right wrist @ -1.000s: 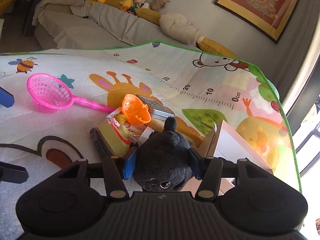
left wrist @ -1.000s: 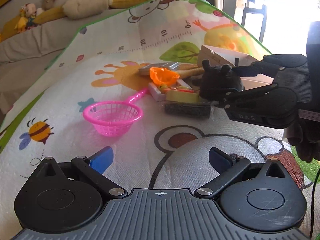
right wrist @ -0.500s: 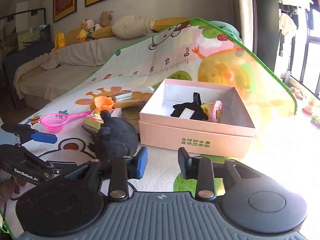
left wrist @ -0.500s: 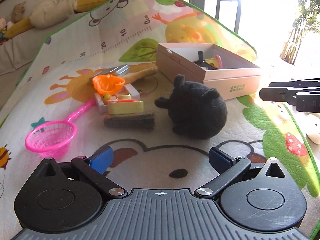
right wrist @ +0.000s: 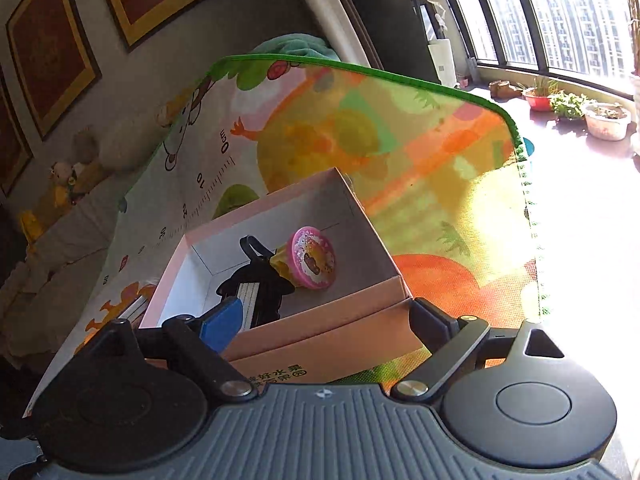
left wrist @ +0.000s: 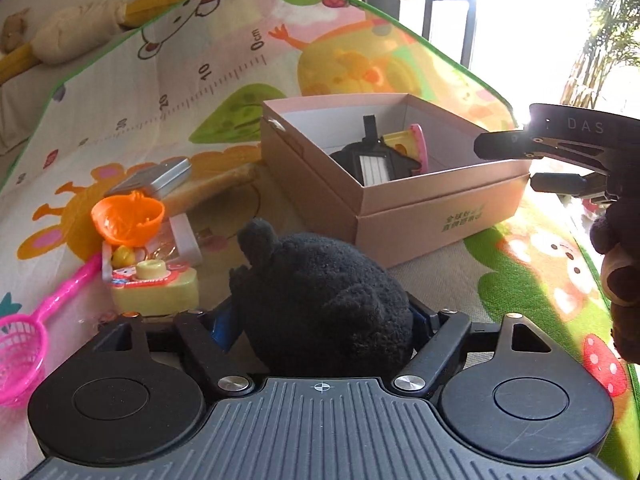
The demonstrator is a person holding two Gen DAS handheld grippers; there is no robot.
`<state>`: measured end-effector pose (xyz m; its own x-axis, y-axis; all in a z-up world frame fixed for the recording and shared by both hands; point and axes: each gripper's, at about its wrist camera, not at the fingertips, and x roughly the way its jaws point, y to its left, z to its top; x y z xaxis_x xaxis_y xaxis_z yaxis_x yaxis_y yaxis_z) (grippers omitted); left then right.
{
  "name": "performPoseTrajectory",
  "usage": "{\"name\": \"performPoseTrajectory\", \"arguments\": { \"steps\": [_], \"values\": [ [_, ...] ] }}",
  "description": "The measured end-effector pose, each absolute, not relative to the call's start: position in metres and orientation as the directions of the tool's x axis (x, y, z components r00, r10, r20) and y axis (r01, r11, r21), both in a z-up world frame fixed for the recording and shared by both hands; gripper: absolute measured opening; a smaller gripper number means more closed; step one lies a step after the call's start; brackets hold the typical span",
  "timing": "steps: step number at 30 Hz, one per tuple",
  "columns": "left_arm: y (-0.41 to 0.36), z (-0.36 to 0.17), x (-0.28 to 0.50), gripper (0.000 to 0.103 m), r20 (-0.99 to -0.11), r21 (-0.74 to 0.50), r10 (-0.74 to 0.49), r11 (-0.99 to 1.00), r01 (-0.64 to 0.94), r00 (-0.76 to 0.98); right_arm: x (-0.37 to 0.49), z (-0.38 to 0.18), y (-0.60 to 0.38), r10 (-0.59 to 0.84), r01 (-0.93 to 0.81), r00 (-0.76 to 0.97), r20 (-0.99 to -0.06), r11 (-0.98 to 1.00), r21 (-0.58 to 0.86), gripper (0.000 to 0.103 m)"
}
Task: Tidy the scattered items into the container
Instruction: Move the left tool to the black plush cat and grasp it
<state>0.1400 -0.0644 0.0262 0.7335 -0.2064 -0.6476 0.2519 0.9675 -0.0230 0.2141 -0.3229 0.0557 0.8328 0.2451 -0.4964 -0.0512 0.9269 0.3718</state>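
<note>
Left tongs (left wrist: pixel 320 316) are pinching the black plush toy (left wrist: pixel 320 300) between their blue-padded fingers (left wrist: pixel 224 326), the toy sitting on the play mat (left wrist: pixel 520 272) just in front of the pink box (left wrist: pixel 400 216). Right tongs (right wrist: pixel 324 320) are hanging spread apart and holding nothing, hovering over the near wall of the box, with one blue finger reaching past the rim and the other staying outside the near corner. Inside the box, a black tag with a white lined card (right wrist: pixel 256 292) is lying against a round pink toy (right wrist: pixel 312 258). Toward the left edge of the mat, an orange cup (left wrist: pixel 128 216) is resting on a small clear case, a yellow toy camera (left wrist: pixel 156 284) is sitting just beside it, and a pink net scoop (left wrist: pixel 20 344) is lying at the very edge. A grey tin (left wrist: pixel 156 178) is lying farther back, near the printed ruler. Sunlight is washing over the mat's right side.
</note>
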Motion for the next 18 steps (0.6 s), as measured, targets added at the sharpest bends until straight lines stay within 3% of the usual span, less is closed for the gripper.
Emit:
{"name": "performPoseTrajectory", "arguments": {
  "steps": [4, 10, 12, 15, 18],
  "values": [
    [-0.049, 0.029, 0.125, 0.074, -0.629, 0.025, -0.178, 0.968, 0.249, 0.757, 0.219, 0.062, -0.296, 0.353, -0.178, 0.815, -0.459, 0.907, 0.382, 0.097],
    [-0.022, 0.032, 0.1, 0.073, -0.607, 0.154, -0.085, 0.963, 0.223, 0.79, 0.219, 0.067, -0.266, 0.419, -0.274, 0.788, -0.452, 0.895, 0.352, 0.097],
    [-0.01, 0.034, 0.094, 0.074, -0.609, 0.139, -0.087, 0.967, 0.213, 0.788, 0.213, 0.071, -0.266, 0.377, -0.258, 0.821, -0.429, 0.915, 0.311, 0.097],
    [-0.001, 0.04, 0.084, 0.076, -0.612, 0.052, -0.186, 0.96, 0.274, 0.768, 0.213, 0.076, -0.28, 0.275, -0.162, 0.882, -0.382, 0.939, 0.303, 0.098],
    [-0.009, 0.042, 0.074, 0.084, -0.592, 0.004, -0.267, 0.943, 0.334, 0.761, 0.233, 0.068, -0.298, 0.164, -0.026, 0.902, -0.399, 0.944, 0.329, 0.099]
  ]
}}
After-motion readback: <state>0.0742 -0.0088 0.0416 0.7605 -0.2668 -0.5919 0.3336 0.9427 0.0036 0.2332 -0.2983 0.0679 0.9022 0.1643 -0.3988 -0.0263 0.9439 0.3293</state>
